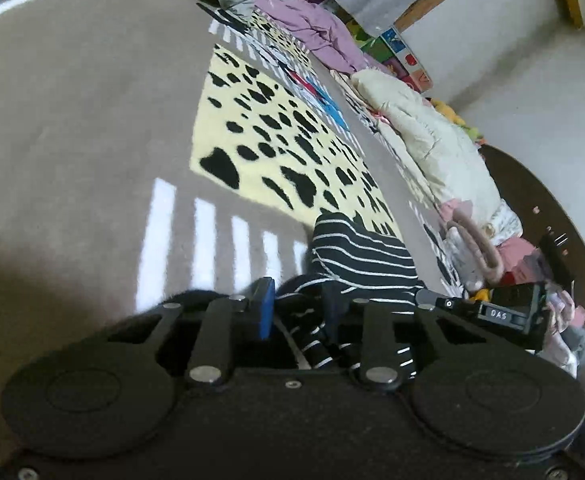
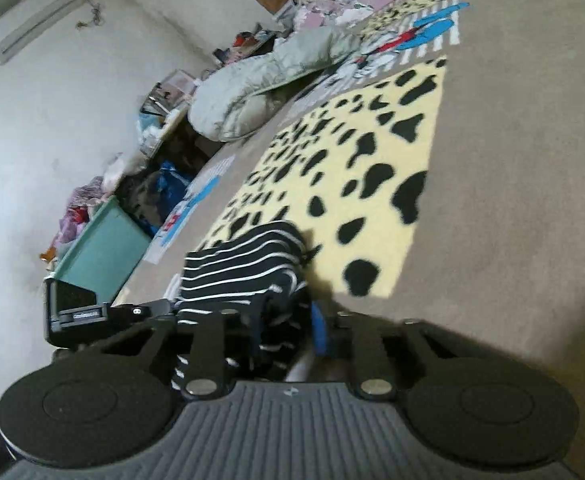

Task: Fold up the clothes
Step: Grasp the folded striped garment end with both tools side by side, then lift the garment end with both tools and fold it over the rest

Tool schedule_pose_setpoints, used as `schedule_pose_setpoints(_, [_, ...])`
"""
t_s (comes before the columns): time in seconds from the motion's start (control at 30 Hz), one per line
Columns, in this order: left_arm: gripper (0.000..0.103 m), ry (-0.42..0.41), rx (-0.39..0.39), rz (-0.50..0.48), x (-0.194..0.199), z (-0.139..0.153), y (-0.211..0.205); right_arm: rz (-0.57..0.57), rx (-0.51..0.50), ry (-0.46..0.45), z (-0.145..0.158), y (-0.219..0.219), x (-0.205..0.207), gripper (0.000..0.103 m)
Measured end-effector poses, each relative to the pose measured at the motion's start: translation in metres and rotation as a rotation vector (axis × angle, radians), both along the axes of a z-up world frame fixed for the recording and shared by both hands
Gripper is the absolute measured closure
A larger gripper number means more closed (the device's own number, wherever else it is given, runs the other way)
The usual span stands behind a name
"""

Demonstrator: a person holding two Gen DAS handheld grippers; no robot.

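Observation:
A black garment with thin white stripes (image 1: 356, 252) lies bunched on the carpet, over the edge of a yellow patch with black spots. My left gripper (image 1: 298, 308) is shut on one end of it, and striped cloth fills the gap between the blue pad (image 1: 266, 310) and the dark finger. The right wrist view shows the same striped garment (image 2: 244, 264). My right gripper (image 2: 288, 324) is shut on a fold of it beside its blue pad (image 2: 320, 326). Each view shows the other gripper's black camera mount (image 1: 508, 312) (image 2: 76, 312) close by.
The grey-brown carpet (image 1: 72, 140) has a yellow spotted panel (image 1: 276, 128) and white stripes. Along the wall lie a cream padded jacket (image 1: 432, 136), purple clothes (image 1: 312, 24) and a grey padded jacket (image 2: 260, 80). A teal bin (image 2: 100, 248) stands by the wall.

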State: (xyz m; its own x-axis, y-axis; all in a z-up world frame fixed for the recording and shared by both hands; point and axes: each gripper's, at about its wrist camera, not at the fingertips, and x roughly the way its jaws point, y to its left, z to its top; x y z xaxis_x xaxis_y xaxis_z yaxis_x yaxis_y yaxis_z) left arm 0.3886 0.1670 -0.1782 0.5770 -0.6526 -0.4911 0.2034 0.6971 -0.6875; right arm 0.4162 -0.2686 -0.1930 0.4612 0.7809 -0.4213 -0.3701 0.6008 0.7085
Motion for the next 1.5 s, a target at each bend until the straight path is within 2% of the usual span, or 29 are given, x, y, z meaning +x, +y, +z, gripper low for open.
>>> schedule_pose_setpoints(0.07, [0.059, 0.010, -0.028, -0.013, 0.000, 0.004, 0.001, -0.003, -0.001, 0.000, 0.000, 0.000, -0.001, 0.082])
schedule_pose_setpoints(0.13, [0.047, 0.017, -0.040, -0.026, 0.001, 0.010, 0.001, 0.004, 0.007, 0.002, 0.002, 0.000, -0.004, 0.076])
schedule_pose_setpoints(0.2, [0.043, 0.015, -0.036, -0.044, 0.003, 0.013, -0.001, 0.017, 0.025, 0.002, 0.004, -0.003, -0.006, 0.063])
schedule_pose_setpoints(0.23, [0.043, 0.016, -0.037, -0.052, 0.006, 0.014, -0.002, 0.024, 0.031, -0.003, 0.004, -0.003, -0.006, 0.060])
schedule_pose_setpoints(0.37, [0.042, 0.020, -0.062, -0.062, 0.017, 0.009, 0.000, 0.043, 0.046, -0.008, 0.004, -0.002, -0.003, 0.056])
schedule_pose_setpoints(0.43, [0.050, 0.003, -0.026, -0.086, 0.019, 0.009, -0.006, 0.049, 0.073, 0.000, 0.002, -0.005, 0.001, 0.056])
schedule_pose_setpoints(0.47, [0.050, 0.000, -0.024, -0.095, 0.020, 0.008, -0.007, 0.051, 0.086, 0.006, 0.001, -0.006, 0.003, 0.056])
schedule_pose_setpoints(0.5, [0.054, 0.006, -0.030, -0.099, 0.022, 0.007, -0.006, 0.055, 0.097, 0.012, 0.000, -0.007, 0.006, 0.057])
schedule_pose_setpoints(0.53, [0.064, 0.014, -0.031, -0.099, 0.023, 0.006, -0.005, 0.061, 0.108, 0.018, -0.001, -0.007, 0.008, 0.057])
schedule_pose_setpoints(0.67, [0.070, 0.021, 0.004, -0.127, 0.026, 0.007, -0.010, 0.095, 0.115, 0.026, -0.002, -0.003, 0.017, 0.062])
schedule_pose_setpoints(0.73, [0.076, 0.031, 0.027, -0.134, 0.029, 0.008, -0.014, 0.108, 0.096, 0.027, -0.002, 0.001, 0.018, 0.067])
schedule_pose_setpoints(0.8, [0.082, 0.030, 0.064, -0.144, 0.031, 0.012, -0.018, 0.107, 0.085, 0.039, -0.002, 0.003, 0.020, 0.080])
schedule_pose_setpoints(0.9, [0.088, -0.008, 0.132, -0.153, 0.027, 0.023, -0.025, 0.111, 0.072, 0.044, -0.001, 0.006, 0.021, 0.087])
schedule_pose_setpoints(1.2, [0.090, -0.185, 0.166, -0.155, -0.016, 0.074, -0.031, 0.126, 0.015, -0.133, 0.046, 0.010, -0.007, 0.088])
schedule_pose_setpoints(1.5, [0.090, -0.333, 0.241, -0.217, -0.081, 0.120, -0.042, 0.186, -0.059, -0.288, 0.104, 0.007, -0.055, 0.088])
